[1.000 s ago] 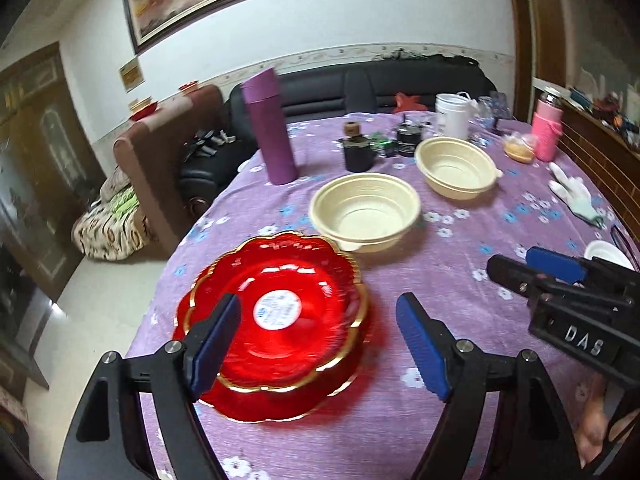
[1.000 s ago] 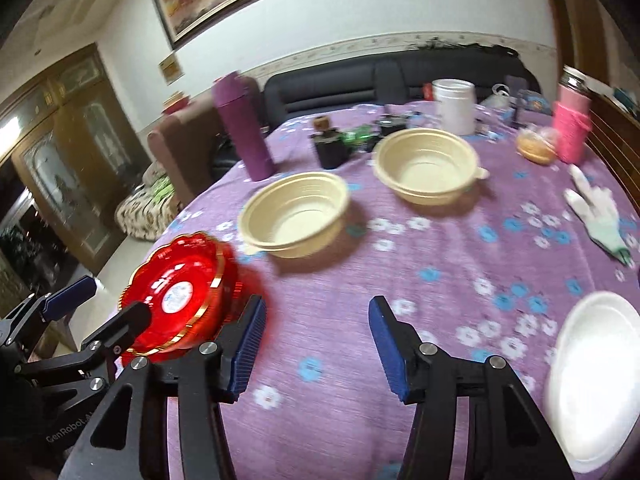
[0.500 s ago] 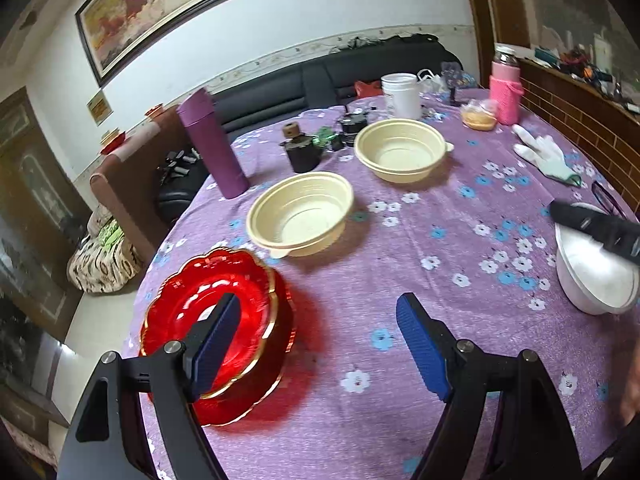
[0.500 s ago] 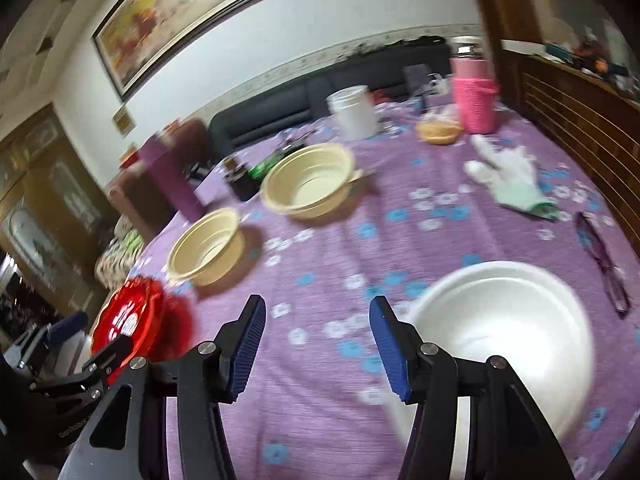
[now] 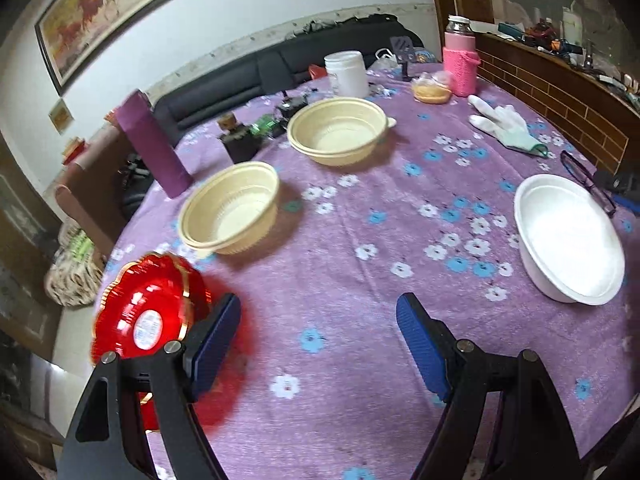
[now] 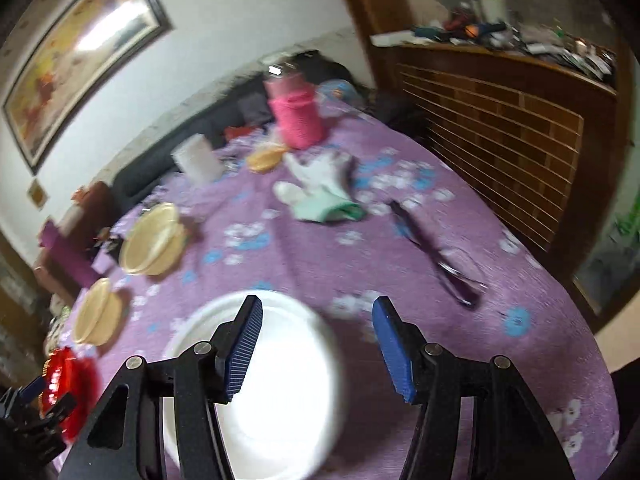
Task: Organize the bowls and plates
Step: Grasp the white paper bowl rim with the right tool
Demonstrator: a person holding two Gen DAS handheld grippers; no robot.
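Red gold-rimmed plates [image 5: 144, 316] sit stacked at the table's left edge, behind my open, empty left gripper [image 5: 318, 340]. Two cream bowls stand further back: a near one [image 5: 230, 214] and a far one [image 5: 336, 132]. A white bowl [image 5: 568, 238] sits at the right. In the right wrist view my right gripper [image 6: 316, 344] is open and empty, its left finger over the white bowl [image 6: 280, 392]. The cream bowls [image 6: 154, 240] [image 6: 96, 314] and the red plates [image 6: 70, 384] show at the left, blurred.
On the purple flowered tablecloth [image 5: 360, 300]: a purple flask [image 5: 154, 144], a white tub [image 5: 346, 74], a pink-sleeved jar [image 5: 460, 64], a white glove [image 5: 504, 126], glasses [image 5: 584, 180], small dark items at the back. A wooden cabinet [image 6: 500, 128] borders the right.
Both grippers have swung right. The left has left the red plates for the table's middle. The right has come over the white bowl. Both stayed open.
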